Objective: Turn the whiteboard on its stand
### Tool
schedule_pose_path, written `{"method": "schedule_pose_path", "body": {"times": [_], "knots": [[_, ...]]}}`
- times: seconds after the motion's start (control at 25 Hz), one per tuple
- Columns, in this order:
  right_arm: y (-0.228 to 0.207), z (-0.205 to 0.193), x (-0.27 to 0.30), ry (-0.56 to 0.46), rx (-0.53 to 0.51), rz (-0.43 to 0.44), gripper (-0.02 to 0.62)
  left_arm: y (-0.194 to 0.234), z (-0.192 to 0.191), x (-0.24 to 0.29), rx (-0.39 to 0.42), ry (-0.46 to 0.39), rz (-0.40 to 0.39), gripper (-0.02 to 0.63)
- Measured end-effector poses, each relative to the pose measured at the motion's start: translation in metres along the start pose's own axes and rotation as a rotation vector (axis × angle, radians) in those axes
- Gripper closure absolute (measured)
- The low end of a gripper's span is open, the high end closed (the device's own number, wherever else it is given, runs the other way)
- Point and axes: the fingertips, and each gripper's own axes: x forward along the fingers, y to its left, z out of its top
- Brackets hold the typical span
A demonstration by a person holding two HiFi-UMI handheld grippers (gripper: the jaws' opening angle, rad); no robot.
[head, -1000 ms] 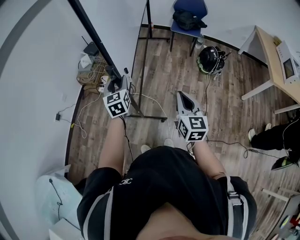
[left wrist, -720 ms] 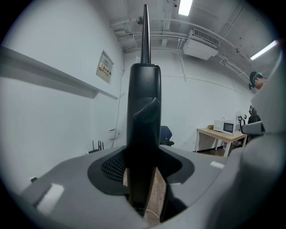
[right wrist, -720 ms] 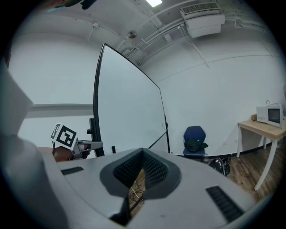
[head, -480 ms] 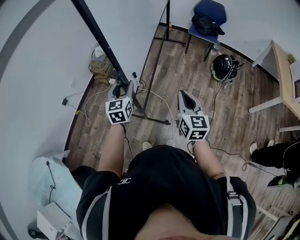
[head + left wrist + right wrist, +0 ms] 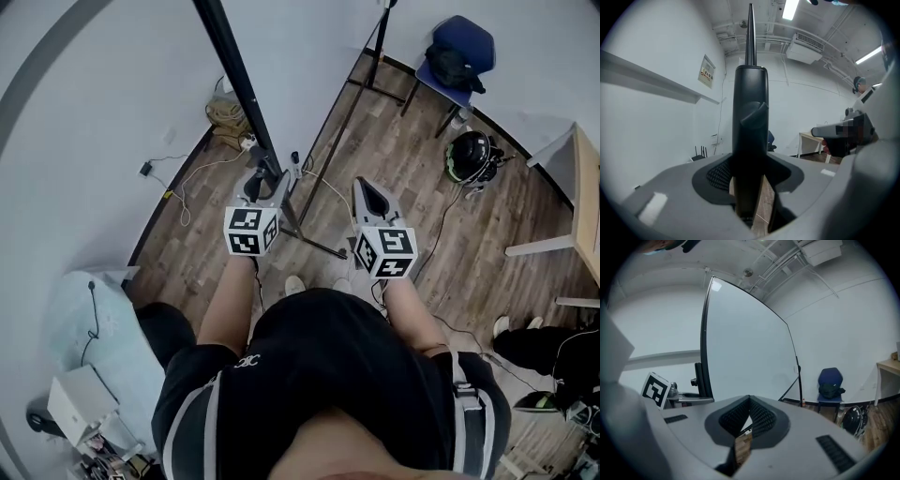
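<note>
The whiteboard [image 5: 300, 56] stands upright ahead of me, a large white panel with a black frame edge [image 5: 232, 66]. My left gripper [image 5: 265, 180] is shut on that edge low down. In the left gripper view the black frame edge [image 5: 750, 122] rises straight up from between the jaws. My right gripper [image 5: 367, 190] hangs to the right of it over the floor, shut and holding nothing. The right gripper view faces the whiteboard [image 5: 745, 348] and shows the left gripper [image 5: 689, 398] at its left edge. The stand's black foot bar [image 5: 314, 246] lies on the floor between my grippers.
A blue chair [image 5: 457, 58] with a black bag stands at the back right, and a black helmet [image 5: 473, 155] lies near it. A table corner [image 5: 583, 173] is at the right. Cables [image 5: 225, 114] lie by the wall. Another person's legs [image 5: 544, 349] show at the lower right.
The left gripper, still on the frame edge, has moved right and forward with the edge. The chair, helmet and table have slid rightward in view. The right gripper has hardly moved.
</note>
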Motion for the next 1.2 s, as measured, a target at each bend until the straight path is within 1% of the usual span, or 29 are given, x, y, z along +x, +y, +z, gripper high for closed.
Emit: {"method": "schedule_pose_path", "body": {"times": [0.28,0.52,0.76,0.92,1.2], "knots": [[0.022,-0.006,0.009,0.011,0.002,0.073,0.591,0.000,-0.009,-0.029,0.000,0.001,-0.001,0.407],[0.028,-0.012,0.009,0.026,0.004,0.117,0.591,0.000,-0.015,-0.051,-0.007,0.000,0.020,0.407],[0.024,-0.019,0.003,0.048,0.006,0.145,0.591,0.003,-0.015,-0.055,-0.020,-0.006,0.046,0.405],[0.012,-0.024,0.002,0.056,0.016,0.146,0.591,0.005,-0.013,-0.055,-0.031,-0.030,0.067,0.405],[0.005,-0.027,0.004,0.060,0.012,0.177,0.591,0.005,-0.016,-0.056,-0.053,-0.059,0.126,0.403]]}}
